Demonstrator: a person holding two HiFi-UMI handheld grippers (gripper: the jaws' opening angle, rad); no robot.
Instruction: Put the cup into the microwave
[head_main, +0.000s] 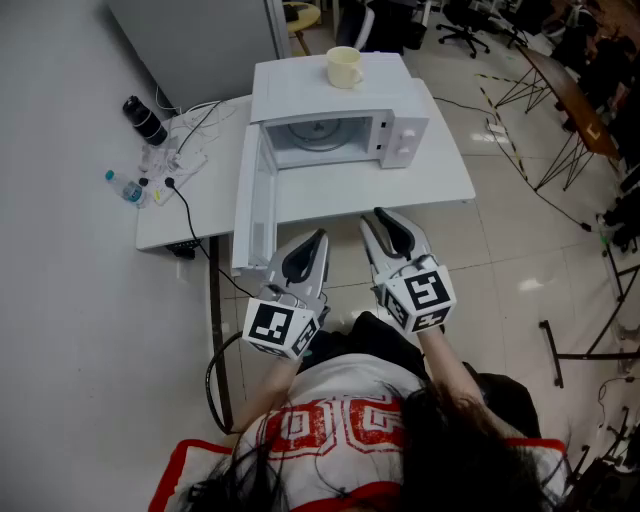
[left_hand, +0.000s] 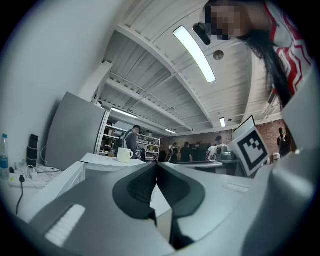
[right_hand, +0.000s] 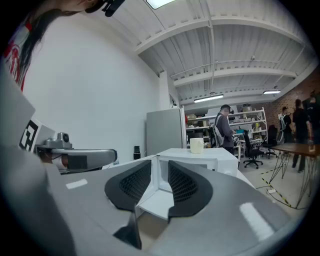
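Left tool level, jaws together | right tool near level, jaws slightly apart, empty

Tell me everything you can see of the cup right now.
The cup is a pale cream mug, ceramic by its look, with one handle, on its right in the head view. It stands upright, mouth up, on the roof of the white microwave, toward the back edge. Only the microwave touches it. Its contents cannot be made out.
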